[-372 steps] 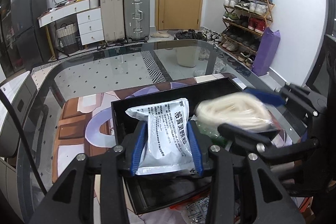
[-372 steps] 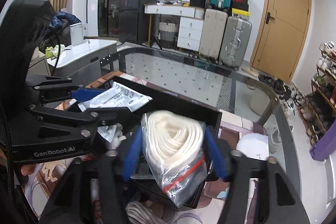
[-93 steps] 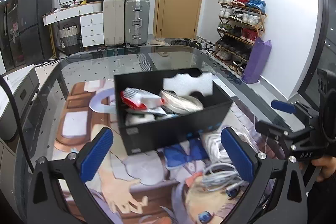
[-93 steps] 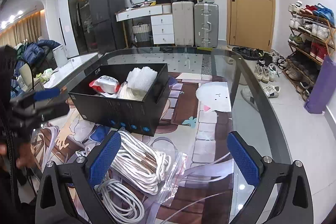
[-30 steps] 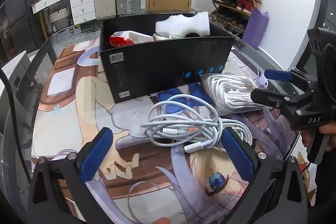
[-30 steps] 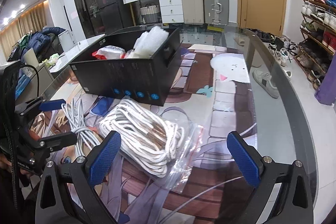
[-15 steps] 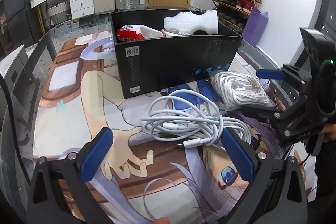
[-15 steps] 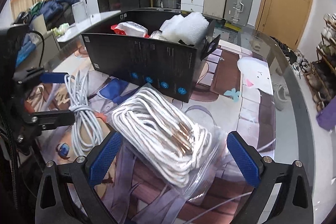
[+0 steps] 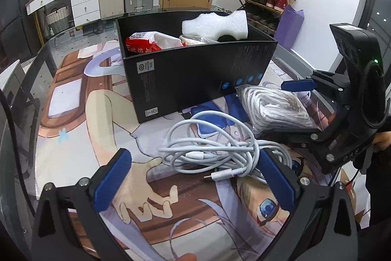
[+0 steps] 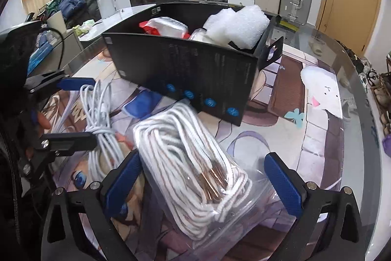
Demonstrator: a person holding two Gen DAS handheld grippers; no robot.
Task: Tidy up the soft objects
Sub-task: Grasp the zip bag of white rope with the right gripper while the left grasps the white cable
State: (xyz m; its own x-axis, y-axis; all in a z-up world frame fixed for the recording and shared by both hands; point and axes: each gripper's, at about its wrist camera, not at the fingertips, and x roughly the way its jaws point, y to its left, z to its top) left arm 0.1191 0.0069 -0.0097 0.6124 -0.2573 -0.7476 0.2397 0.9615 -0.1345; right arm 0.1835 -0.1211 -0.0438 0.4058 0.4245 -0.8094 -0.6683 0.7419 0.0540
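A black box (image 9: 195,70) stands on the printed mat and holds a white foam block (image 9: 215,22), a red-and-white packet (image 9: 144,43) and a clear bag. In front of it lie a loose white cable bundle (image 9: 215,146) and a clear bag of white cords (image 10: 193,163). My left gripper (image 9: 195,177) is open with its pads either side of the cable bundle. My right gripper (image 10: 202,182) is open with its pads either side of the bag of cords. The box (image 10: 185,70) and the cable bundle (image 10: 97,119) also show in the right wrist view.
The mat covers a glass table (image 10: 354,80) whose rounded edge runs along the right. The two grippers are close, side by side; the right one (image 9: 342,114) shows in the left wrist view. Suitcases, drawers and a shoe rack stand in the room behind.
Both grippers have moved down and forward over the last second. The cable bundle now lies between the left pads and the bag of cords between the right pads. Both stayed open.
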